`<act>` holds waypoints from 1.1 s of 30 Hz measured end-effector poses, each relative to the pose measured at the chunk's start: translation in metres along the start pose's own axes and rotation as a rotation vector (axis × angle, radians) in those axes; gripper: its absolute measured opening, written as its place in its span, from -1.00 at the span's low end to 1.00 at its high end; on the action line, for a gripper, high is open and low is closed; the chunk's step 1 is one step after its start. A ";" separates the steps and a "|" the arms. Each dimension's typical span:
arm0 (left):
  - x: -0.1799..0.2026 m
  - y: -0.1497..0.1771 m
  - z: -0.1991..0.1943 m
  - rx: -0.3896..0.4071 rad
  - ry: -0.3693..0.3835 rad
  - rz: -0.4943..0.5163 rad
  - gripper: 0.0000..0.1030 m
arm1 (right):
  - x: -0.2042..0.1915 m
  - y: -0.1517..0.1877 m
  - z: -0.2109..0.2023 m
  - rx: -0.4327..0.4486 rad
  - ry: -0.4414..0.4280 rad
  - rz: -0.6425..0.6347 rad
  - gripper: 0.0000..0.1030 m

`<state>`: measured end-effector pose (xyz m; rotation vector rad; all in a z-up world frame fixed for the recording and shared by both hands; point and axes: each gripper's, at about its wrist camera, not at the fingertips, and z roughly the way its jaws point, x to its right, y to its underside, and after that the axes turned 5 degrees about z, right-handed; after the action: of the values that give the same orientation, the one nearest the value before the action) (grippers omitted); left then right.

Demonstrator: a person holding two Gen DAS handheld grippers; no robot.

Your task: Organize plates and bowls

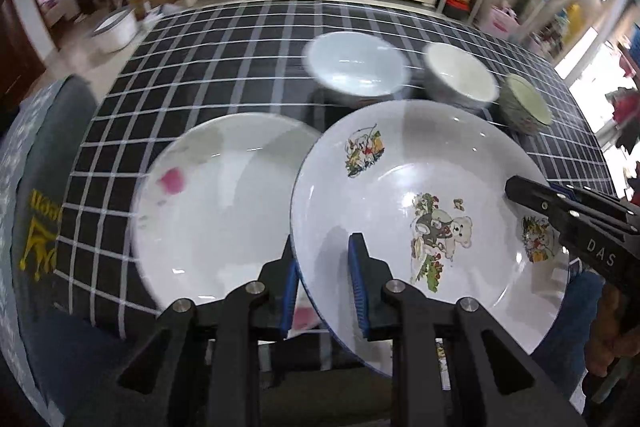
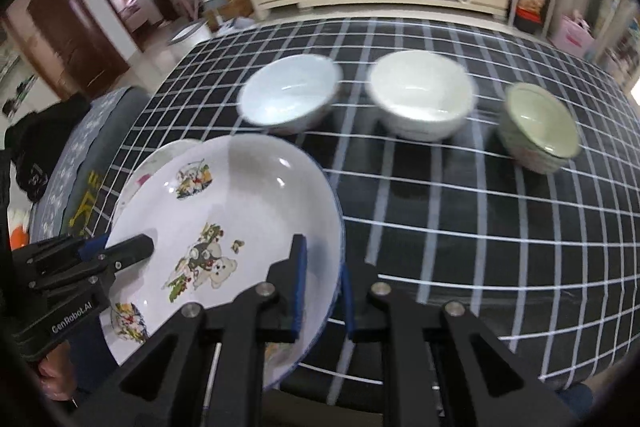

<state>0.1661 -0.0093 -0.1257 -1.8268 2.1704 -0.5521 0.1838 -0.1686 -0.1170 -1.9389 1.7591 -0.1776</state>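
Cartoon-print plate (image 1: pixel 400 195) held off the tabletop (image 1: pixel 224 39), tilted, gripped from both sides. Left gripper (image 1: pixel 324 291) pinching the plate's left rim, one blue pad under the rim, the other on the inner face. Right gripper (image 2: pixel 322 291) clamped on the opposite rim the same way, rim sandwiched between its blue pads. Each gripper also visible in the other's camera, fingers lying over the plate edge. Second white plate (image 1: pixel 224 211), with a pink mark, flat on the checked cloth just left of the held plate and partly tucked under its edge; in the right wrist view only a sliver showing behind the held plate. Three bowls in a row beyond the held plate: pale blue bowl (image 2: pixel 290 93) at left, white bowl (image 2: pixel 420 99) in the middle, green bowl (image 2: pixel 540 125) at right, all upright and apart from each other. Heavy motion blur on bowls and flat plate in the left wrist view.
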 end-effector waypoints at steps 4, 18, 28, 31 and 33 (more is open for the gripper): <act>-0.036 0.012 -0.003 -0.016 -0.015 -0.056 -0.60 | -0.026 -0.002 0.021 -0.034 -0.022 -0.024 -0.63; -0.082 0.025 0.018 -0.050 -0.034 -0.131 -0.60 | -0.071 -0.003 0.053 -0.088 0.005 -0.085 -0.63; -0.105 0.028 0.033 -0.072 -0.033 -0.163 -0.60 | -0.083 -0.006 0.071 -0.128 0.011 -0.089 -0.63; -0.109 0.030 0.034 -0.071 -0.027 -0.173 -0.60 | -0.085 -0.008 0.073 -0.127 0.022 -0.094 -0.62; -0.110 0.030 0.034 -0.068 -0.022 -0.171 -0.60 | -0.083 -0.010 0.074 -0.127 0.020 -0.088 -0.62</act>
<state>0.1743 0.0985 -0.1751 -2.0579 2.0545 -0.4955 0.2113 -0.0675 -0.1567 -2.1136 1.7360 -0.1190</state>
